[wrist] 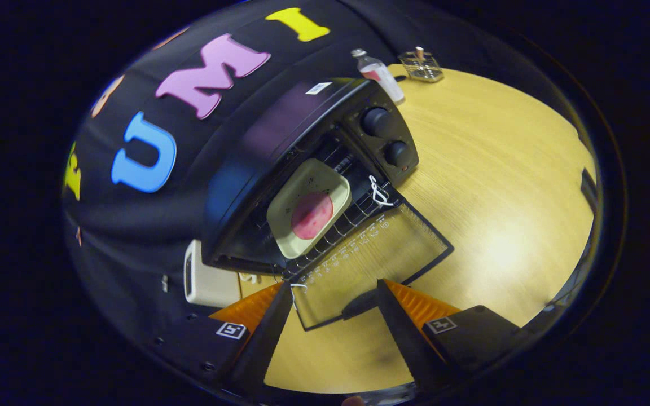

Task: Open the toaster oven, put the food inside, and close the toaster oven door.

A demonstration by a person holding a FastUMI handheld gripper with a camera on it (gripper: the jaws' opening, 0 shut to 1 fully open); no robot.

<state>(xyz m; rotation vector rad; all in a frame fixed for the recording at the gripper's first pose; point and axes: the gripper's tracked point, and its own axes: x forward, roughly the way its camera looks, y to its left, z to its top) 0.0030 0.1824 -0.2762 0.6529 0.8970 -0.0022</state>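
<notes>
Two fingers [333, 296] spread wide, jaws released w/ nothing btwn, toaster oven [302, 169] just ahead on wood surface [500, 186], door [370, 265] dropped open, food [312, 214] on tray [309, 207] inside on rack, bottle [378, 73] beyond oven.

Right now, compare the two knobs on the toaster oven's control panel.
The upper knob looks larger and sits farther from the gripper, whose open fingers straddle the lowered door. The lower knob looks smaller and sits nearer the door's hinge corner. Both are round, black and on the same panel.
</notes>
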